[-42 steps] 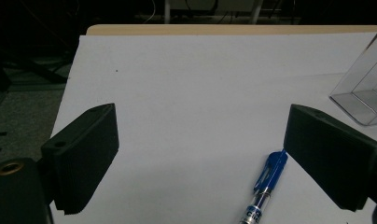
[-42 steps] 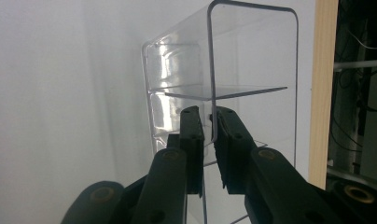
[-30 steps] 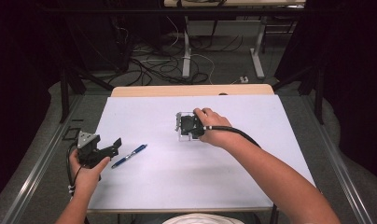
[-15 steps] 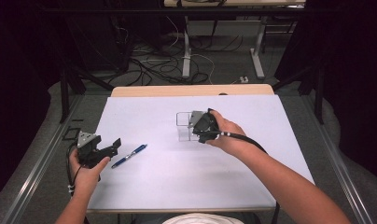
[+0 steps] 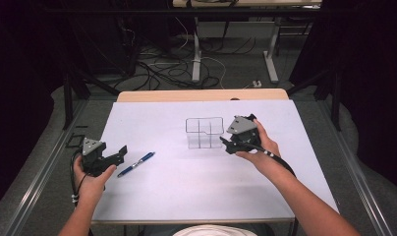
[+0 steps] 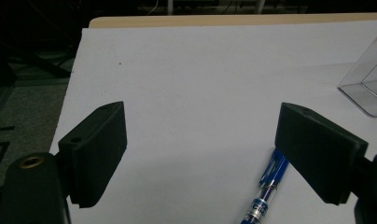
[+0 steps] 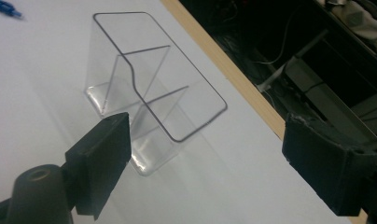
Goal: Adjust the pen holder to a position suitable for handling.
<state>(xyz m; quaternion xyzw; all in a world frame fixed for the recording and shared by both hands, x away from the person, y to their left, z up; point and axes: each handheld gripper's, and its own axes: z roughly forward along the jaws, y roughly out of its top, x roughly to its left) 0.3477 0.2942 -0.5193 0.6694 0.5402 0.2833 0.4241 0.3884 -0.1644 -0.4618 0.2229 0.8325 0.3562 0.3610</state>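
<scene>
I count one blue ballpoint pen and one clear plastic organizer, which has three compartments, on one desk with a white top. I hold two hand-held grippers: the left hand-held gripper and the right hand-held gripper.

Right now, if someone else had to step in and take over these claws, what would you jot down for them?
Left claw: open, empty, low over the white table, with the blue pen just ahead by its right jaw.
Right claw: open, empty, beside the clear organizer, not touching it.
Done: organizer stands upright mid-table, its compartments empty.
Left: probably pick up the pen and drop it into the organizer.
</scene>
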